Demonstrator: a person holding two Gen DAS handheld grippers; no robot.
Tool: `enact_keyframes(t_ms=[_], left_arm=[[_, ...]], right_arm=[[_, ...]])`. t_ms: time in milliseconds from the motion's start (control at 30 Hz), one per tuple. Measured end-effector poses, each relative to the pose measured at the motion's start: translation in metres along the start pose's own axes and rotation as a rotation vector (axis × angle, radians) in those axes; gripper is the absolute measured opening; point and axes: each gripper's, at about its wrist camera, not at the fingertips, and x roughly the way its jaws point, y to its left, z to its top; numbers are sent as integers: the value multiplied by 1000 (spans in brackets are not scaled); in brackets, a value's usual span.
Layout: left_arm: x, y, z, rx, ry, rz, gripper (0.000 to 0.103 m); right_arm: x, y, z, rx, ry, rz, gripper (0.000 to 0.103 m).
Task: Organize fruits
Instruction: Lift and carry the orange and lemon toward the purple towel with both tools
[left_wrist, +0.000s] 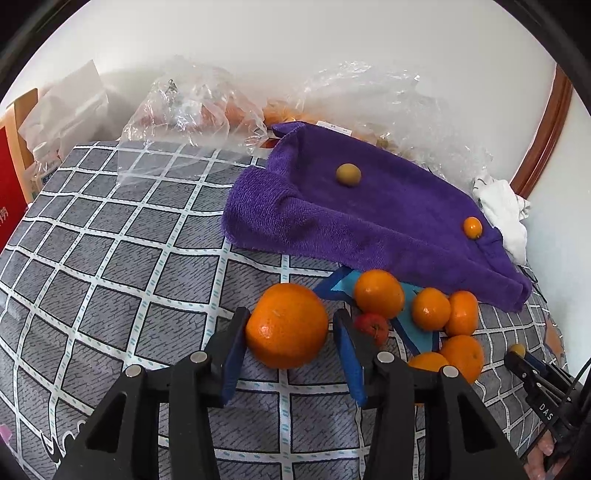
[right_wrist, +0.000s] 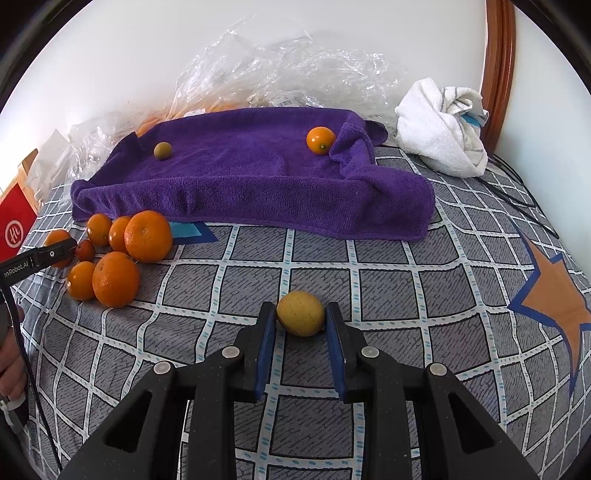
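My left gripper (left_wrist: 290, 325) is shut on a large orange (left_wrist: 286, 325) just above the checked bed cover. Beside it on the right lie several smaller oranges (left_wrist: 430, 308) and a small red fruit (left_wrist: 373, 326); the same pile (right_wrist: 116, 278) shows in the right wrist view. My right gripper (right_wrist: 301, 314) is shut on a small yellow fruit (right_wrist: 301, 313) low over the cover; it also shows at the left wrist view's right edge (left_wrist: 517, 350). On the purple towel (right_wrist: 251, 184) sit a small orange fruit (right_wrist: 320, 140) and a greenish-yellow one (right_wrist: 163, 150).
Crumpled clear plastic bags (right_wrist: 277, 70) with more fruit lie behind the towel by the wall. A white cloth bundle (right_wrist: 443, 122) sits at the back right beside a wooden frame (right_wrist: 500, 55). A red box (right_wrist: 14, 225) stands at the far left.
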Motion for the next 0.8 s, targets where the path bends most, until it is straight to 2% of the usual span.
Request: enact_keyframes(t_ms=[100,167,800], left_arm=[[-2,6,0,-24,-8,-23,44],[-3,10,-1,-44,-13,-22,39],[-17,14,-1,-82,-103,-46,39]], right_arm=[[0,2,0,-9,-1,-12,28],[0,2,0,-6,-2,-8,28],[-12,-14,-2,76,-67,64,26]])
